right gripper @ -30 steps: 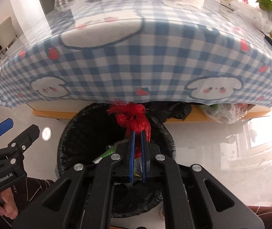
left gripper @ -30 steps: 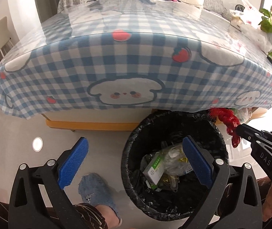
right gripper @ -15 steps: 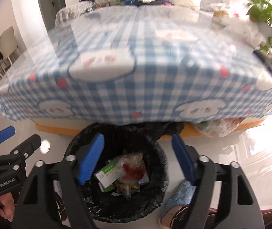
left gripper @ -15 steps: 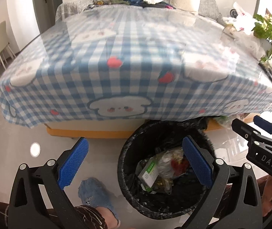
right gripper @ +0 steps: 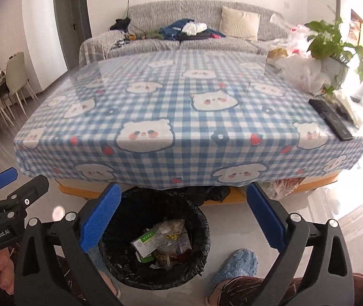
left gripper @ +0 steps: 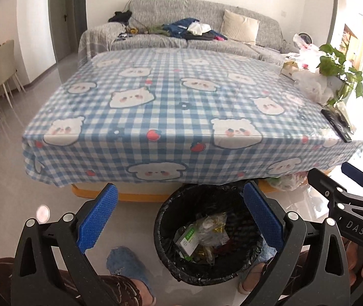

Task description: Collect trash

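A black-lined trash bin (left gripper: pixel 161 219) (right gripper: pixel 204 220) stands on the floor against the table's front edge. It holds wrappers, a green-and-white box (left gripper: pixel 188 239) (right gripper: pixel 144 242) and a bit of red mesh (left gripper: pixel 226 248). My left gripper (left gripper: pixel 180 187) hangs above the bin, open and holding nothing. My right gripper (right gripper: pixel 183 187) is over the bin too; its jaws are opening, with nothing between them. Each gripper shows at the edge of the other's view, the right one (left gripper: pixel 347 193) and the left one (right gripper: pixel 8 188).
A table with a blue check cloth (left gripper: pixel 181 102) fills the middle. On its right side lie a black remote (right gripper: pixel 330 118), white plastic bags (right gripper: pixel 301 72) and a potted plant (right gripper: pixel 331 43). A grey sofa (left gripper: pixel 181 33) stands behind. The person's blue slippers (left gripper: pixel 128 262) (right gripper: pixel 237 262) flank the bin.
My right gripper opened and let go of the red mesh, which dropped into the bin. Both grippers rose, so more of the table top shows.
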